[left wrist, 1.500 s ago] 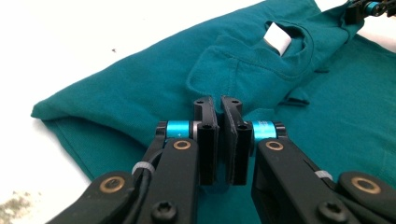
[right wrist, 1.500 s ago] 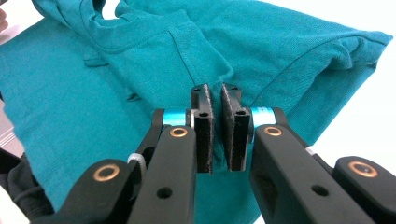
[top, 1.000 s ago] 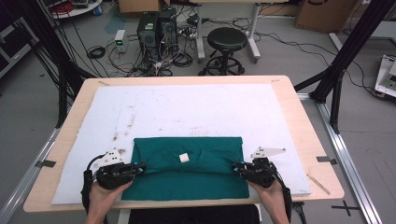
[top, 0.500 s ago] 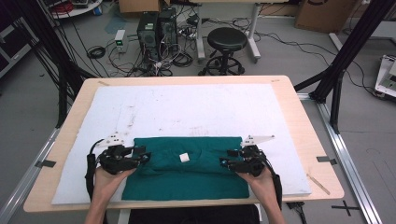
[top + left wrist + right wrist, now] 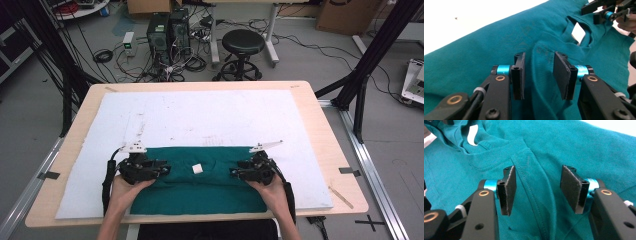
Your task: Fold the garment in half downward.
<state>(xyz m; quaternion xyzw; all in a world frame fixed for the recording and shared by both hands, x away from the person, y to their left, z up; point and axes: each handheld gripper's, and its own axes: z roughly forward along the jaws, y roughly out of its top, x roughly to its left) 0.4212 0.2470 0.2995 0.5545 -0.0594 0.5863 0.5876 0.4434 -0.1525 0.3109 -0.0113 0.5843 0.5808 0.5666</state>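
The teal shirt [image 5: 200, 182] lies folded at the lower centre of the worktop [image 5: 320, 107], on a white sheet [image 5: 210, 115]. The left gripper [image 5: 162, 169] and right gripper [image 5: 235, 173] hover over its ends, jaws apart and empty; the left jaws have just been narrowing. A white label [image 5: 197, 169] lies between them; a stool [image 5: 243, 42] stands at upper centre.

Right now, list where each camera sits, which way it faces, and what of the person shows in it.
High view: fixed above the person's side, facing forward and down on the table; forearms and both hands enter from below, left gripper and right gripper over the green shirt.
Left gripper view: rides that gripper, looks along its open jaws at the shirt; the other hand's gripper shows top right.
Right gripper view: rides that gripper, jaws open above a seam.
Shared: both gripper views show the collar's white label.
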